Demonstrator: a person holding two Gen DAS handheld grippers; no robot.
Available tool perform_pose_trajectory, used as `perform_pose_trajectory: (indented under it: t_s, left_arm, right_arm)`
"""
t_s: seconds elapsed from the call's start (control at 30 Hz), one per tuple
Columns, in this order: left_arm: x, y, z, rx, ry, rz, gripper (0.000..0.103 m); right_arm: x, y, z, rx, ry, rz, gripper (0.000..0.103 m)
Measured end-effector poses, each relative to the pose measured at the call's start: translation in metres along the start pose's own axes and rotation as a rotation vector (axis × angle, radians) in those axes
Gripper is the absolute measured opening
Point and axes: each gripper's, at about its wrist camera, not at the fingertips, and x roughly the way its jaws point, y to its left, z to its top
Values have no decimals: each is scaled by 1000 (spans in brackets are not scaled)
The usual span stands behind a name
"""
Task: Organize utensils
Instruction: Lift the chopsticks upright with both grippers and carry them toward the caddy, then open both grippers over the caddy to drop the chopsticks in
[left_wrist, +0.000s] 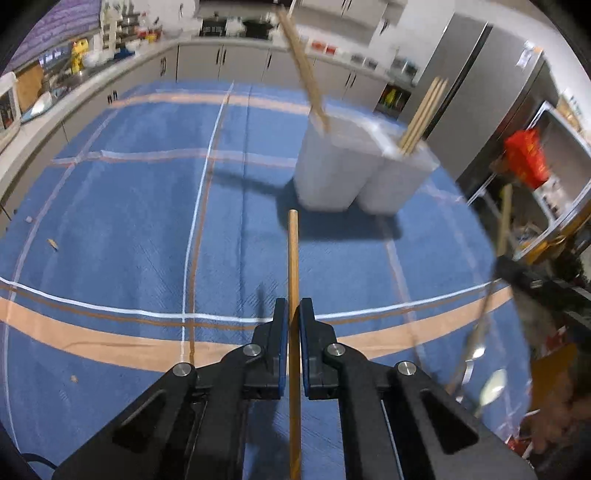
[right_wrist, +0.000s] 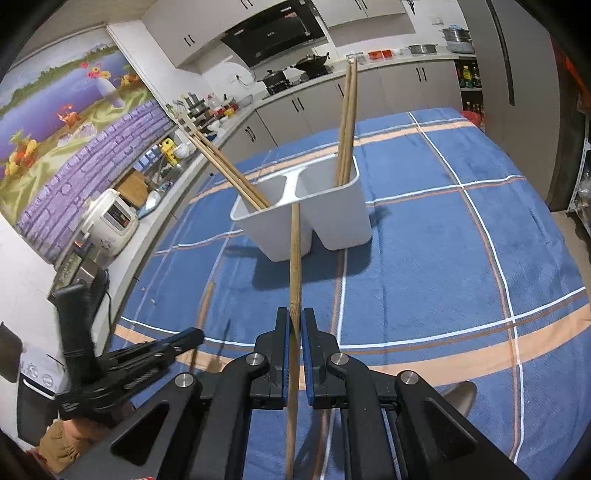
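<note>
both grippers, left gripper (left_wrist: 291, 321) and right gripper (right_wrist: 293, 328), jaws pinching one chopstick each, left chopstick (left_wrist: 293, 258), right chopstick (right_wrist: 295, 258). risk imo: long sticks swing, clip white holder (right_wrist: 332, 221) rim, tip it.

A white two-compartment holder (right_wrist: 325, 218) stands upright on the blue plaid cloth, wooden chopsticks (right_wrist: 225, 166) leaning out of its left compartment and more chopsticks (right_wrist: 347, 122) near-upright in the right. Two spoons (left_wrist: 480, 365) lie at the cloth's edge.
</note>
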Motion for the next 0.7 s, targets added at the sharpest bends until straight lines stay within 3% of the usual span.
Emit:
perform_pose_trajectory:
  t_s: [0.2,0.4,0.7]
  left_arm:
    - [-60,-19,6,25,-149,-38,6]
    - [-90,-31,28,30,-252,-82,6]
    - [-105,-55,105,49,-441,-118,6]
  right_arm:
    - [-21,14,4,-28,-54,20,6]
    - [-40,29,19,-66,-120,25,6]
    - [-64,47,69,-128,-224,20,6]
